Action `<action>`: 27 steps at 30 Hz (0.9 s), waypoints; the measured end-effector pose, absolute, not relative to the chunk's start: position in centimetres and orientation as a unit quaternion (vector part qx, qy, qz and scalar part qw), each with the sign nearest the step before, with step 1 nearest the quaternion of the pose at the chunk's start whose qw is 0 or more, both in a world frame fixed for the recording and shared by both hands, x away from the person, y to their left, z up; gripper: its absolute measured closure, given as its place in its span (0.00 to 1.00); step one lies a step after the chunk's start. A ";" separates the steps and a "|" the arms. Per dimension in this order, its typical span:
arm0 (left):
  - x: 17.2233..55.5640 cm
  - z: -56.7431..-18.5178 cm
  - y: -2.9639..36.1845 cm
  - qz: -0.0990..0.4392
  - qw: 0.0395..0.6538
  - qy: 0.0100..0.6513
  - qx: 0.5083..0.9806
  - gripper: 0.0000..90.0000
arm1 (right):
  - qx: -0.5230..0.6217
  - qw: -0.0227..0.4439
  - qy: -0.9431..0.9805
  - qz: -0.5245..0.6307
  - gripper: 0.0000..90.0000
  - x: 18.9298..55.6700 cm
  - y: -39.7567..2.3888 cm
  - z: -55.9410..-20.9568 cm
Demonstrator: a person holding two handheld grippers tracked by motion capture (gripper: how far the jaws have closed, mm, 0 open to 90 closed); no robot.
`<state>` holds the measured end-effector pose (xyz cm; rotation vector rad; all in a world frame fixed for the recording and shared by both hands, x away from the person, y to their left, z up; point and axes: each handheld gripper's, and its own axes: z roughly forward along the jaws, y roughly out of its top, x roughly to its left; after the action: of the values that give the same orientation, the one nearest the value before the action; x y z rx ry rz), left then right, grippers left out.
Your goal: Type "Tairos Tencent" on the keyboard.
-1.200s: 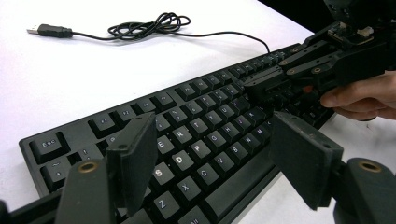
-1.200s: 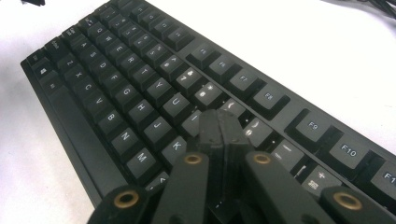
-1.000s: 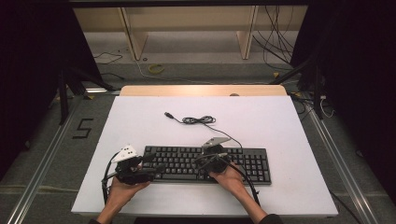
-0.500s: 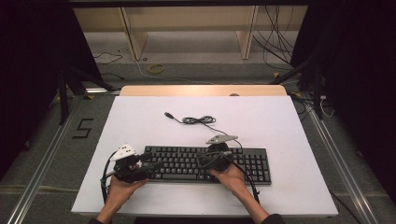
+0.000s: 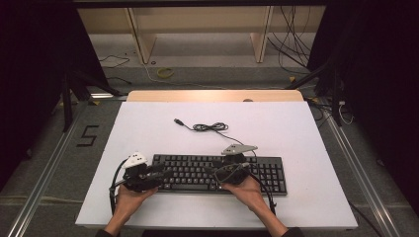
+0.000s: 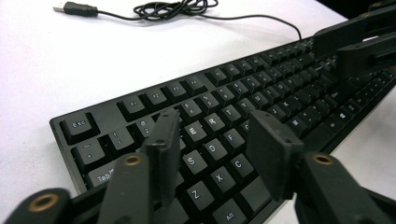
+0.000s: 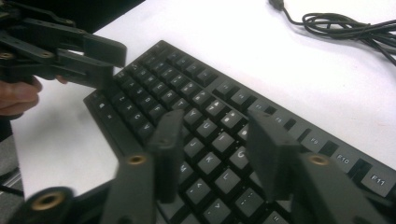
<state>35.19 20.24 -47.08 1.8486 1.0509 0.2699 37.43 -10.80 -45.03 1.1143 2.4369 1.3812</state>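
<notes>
Two grippers hang over the keyboard (image 5: 220,173), and typing looks like the step in hand. The left gripper (image 6: 219,140) has its jaws half spread, having just been closing, with nothing between them; the letter keys (image 6: 212,148) lie right under its tips. The right gripper (image 7: 215,140) is also half spread, its jaws having just been opening, nothing pinched, and the keys sit just below it. To press cleanly, I would bring one jaw tip straight down on a single key, keeping the other tip clear of the neighbours, and lift before moving sideways. Black and full-size, the keyboard has white legends and lies flat on the white table (image 5: 296,128). Beyond both grippers its cable (image 5: 210,127) lies coiled, with the plug (image 6: 74,8) loose.
</notes>
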 end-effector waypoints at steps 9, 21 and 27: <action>35.5 -47.3 19.9 0.106 0.457 0.429 0.772 0.81 | 0.362 0.064 0.807 0.462 0.48 36.7 -10.8 -44.8; 35.8 -47.5 19.5 0.104 0.432 0.427 0.788 0.97 | 0.352 0.070 0.803 0.476 0.41 35.8 -11.6 -44.5; 36.0 -47.5 19.5 0.101 0.427 0.430 0.789 0.99 | 0.352 0.072 0.801 0.478 0.37 35.4 -12.0 -44.5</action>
<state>36.01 19.47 -47.55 1.9727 1.0733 0.2533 35.44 -11.96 -44.55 1.0590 2.4082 1.4373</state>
